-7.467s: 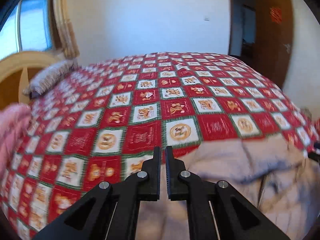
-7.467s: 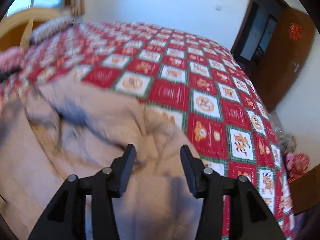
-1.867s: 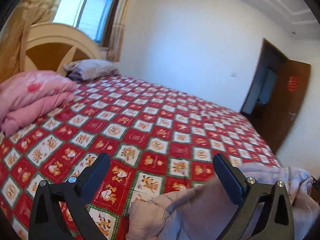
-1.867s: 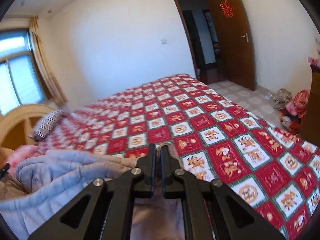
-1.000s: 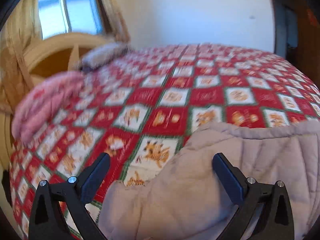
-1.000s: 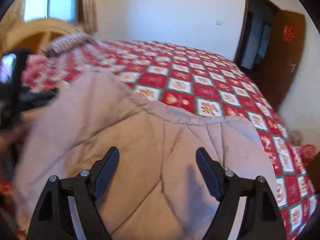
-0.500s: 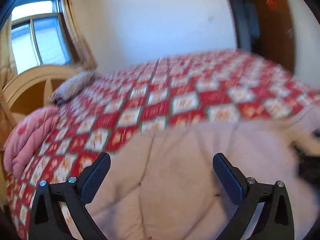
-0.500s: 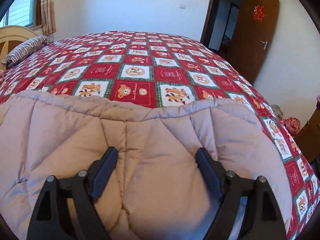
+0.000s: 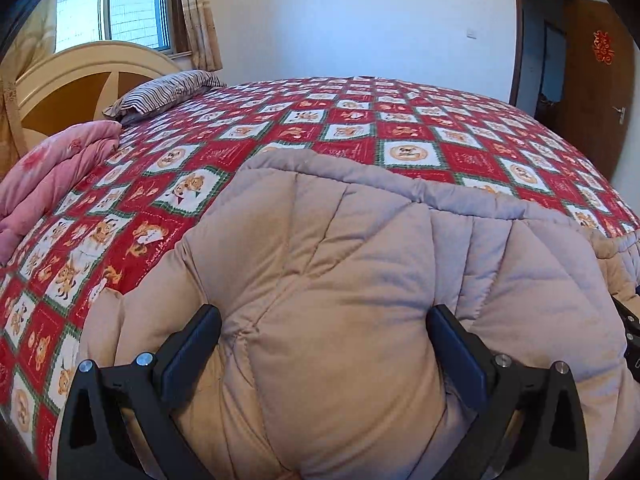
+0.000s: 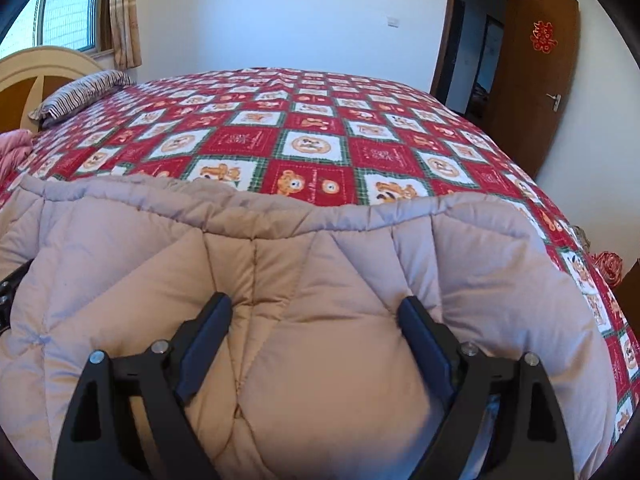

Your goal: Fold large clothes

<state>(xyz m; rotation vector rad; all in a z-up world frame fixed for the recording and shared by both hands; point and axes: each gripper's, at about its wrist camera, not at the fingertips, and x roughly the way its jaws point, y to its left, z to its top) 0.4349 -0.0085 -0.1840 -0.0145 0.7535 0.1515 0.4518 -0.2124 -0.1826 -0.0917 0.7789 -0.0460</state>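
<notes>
A puffy grey-beige quilted coat (image 9: 360, 288) lies folded in a thick pile on the near part of the bed, its far hem running across the spread. My left gripper (image 9: 324, 344) is wide open, pressed down on the coat's left half with padding bulging between the fingers. My right gripper (image 10: 316, 332) is wide open, pressed on the coat (image 10: 320, 280) the same way on its right half. Neither is clamped on the fabric. A black part of the other gripper shows at the right edge of the left wrist view (image 9: 630, 332).
The bed has a red, white and green checked bedspread (image 9: 360, 132). A folded pink quilt (image 9: 48, 176) and a striped pillow (image 9: 168, 88) lie by the wooden headboard (image 9: 72, 80) at left. An open brown door (image 10: 532, 80) is at right. Bundles lie on the floor (image 10: 608, 264).
Both grippers have opened and come down onto the coat. In the last half second the left one swung to face the coat squarely; the right one barely moved.
</notes>
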